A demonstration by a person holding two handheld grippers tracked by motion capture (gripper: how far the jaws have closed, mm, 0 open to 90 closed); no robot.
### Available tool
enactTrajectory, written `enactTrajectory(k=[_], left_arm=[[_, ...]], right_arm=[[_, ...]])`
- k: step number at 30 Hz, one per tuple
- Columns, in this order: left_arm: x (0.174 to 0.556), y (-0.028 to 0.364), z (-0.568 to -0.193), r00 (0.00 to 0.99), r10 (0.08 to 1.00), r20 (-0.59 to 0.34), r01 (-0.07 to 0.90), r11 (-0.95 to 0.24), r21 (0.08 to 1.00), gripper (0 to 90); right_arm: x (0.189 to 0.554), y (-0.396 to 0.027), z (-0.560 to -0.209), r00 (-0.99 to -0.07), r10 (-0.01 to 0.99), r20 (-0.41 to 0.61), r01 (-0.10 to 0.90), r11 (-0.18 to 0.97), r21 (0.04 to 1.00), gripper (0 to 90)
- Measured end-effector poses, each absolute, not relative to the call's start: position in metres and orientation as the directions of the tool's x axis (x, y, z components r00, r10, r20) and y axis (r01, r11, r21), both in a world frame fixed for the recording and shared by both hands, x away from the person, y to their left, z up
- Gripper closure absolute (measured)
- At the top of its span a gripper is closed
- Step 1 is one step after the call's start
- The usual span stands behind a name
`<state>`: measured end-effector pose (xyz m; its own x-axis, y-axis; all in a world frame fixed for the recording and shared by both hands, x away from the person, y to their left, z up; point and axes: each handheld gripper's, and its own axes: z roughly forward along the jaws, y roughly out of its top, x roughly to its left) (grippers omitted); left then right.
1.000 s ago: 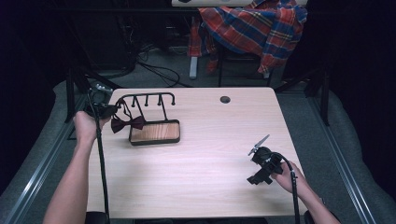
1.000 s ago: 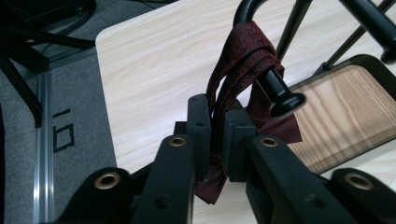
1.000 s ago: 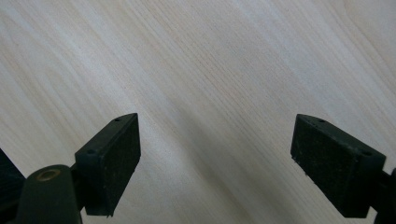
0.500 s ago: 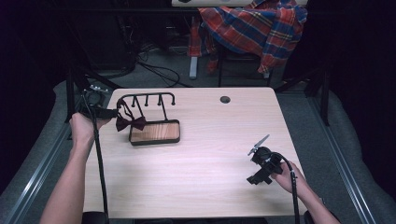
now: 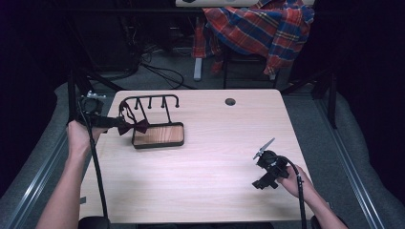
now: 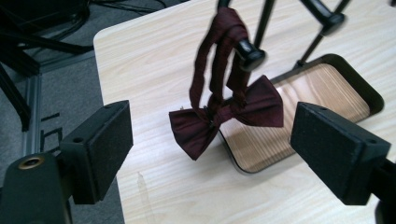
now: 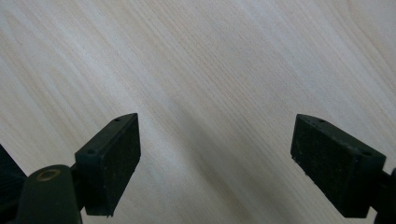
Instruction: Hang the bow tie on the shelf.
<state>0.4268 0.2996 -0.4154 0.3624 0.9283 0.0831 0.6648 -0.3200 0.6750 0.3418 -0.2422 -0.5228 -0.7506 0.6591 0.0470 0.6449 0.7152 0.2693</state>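
A dark red bow tie point(image 5: 134, 126) point(image 6: 227, 114) hangs by its strap from the leftmost hook of a black rack point(image 5: 150, 99) point(image 6: 249, 51), beside the rack's wooden tray base point(image 5: 159, 135). My left gripper point(image 5: 112, 122) point(image 6: 217, 149) sits just left of the tie at the table's left edge. Its jaws have just been opening and now stand wide; the tie hangs ahead of them, touching neither pad. My right gripper point(image 5: 264, 176) point(image 7: 215, 158) is open over bare tabletop near the front right, with nothing between its jaws.
The light wooden table point(image 5: 210, 191) has a round cable hole point(image 5: 230, 101) near its back edge. Behind the table a plaid shirt point(image 5: 260, 26) is draped over a chair, and cables lie on the grey floor point(image 5: 157, 71).
The left gripper's jaws have opened off the bow tie and the hand has drawn back to the left. The tie now hangs free on the hook. The right gripper has stayed put.
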Motion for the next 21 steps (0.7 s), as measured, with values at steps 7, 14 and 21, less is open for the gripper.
enactTrajectory(k=[7,14,21], left_arm=[[0.409,0.293,-0.413,0.392,0.917,0.071,0.671,-0.338,0.66,1.4],[0.384,0.284,-0.412,0.418,0.905,0.081,0.653,-0.361,0.665,0.5],[0.361,0.277,-0.423,0.432,0.898,0.081,0.658,-0.375,0.653,0.5]], right_arm=[[0.342,-0.242,-0.523,-0.752,0.657,0.045,0.643,0.718,0.267,15.8],[0.341,-0.242,-0.521,-0.763,0.645,0.044,0.632,0.731,0.256,15.9],[0.34,-0.241,-0.521,-0.76,0.649,0.034,0.633,0.728,0.263,15.9]])
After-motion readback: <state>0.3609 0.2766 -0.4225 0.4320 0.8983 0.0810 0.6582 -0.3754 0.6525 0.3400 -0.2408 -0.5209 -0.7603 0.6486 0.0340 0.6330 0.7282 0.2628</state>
